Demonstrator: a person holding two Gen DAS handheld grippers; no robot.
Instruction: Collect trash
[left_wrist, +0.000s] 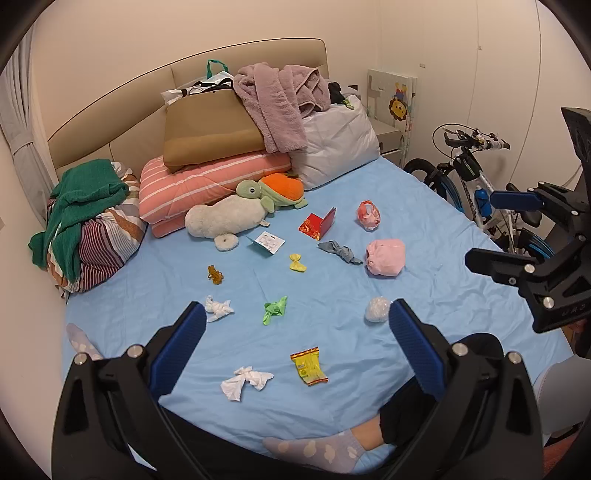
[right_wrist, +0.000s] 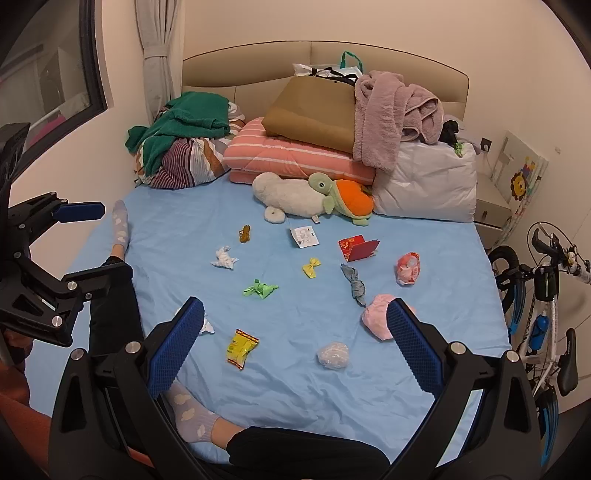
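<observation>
Several scraps of trash lie scattered on the blue sheet (left_wrist: 332, 387), none gathered yet: a yellow wrapper (left_wrist: 308, 366), a white tissue (left_wrist: 244, 382), a green twist (left_wrist: 274, 309), a clear crumpled ball (left_wrist: 377, 309) and a pink wad (left_wrist: 385, 256). Both tools hang above the bed, apart from everything, likely to survey before choosing. The left gripper (left_wrist: 297, 334) is spread wide and empty, as is the right gripper (right_wrist: 295, 332). No bin shows, possibly outside the frame. The wrapper, nearest and flat, looks the easiest first pinch.
</observation>
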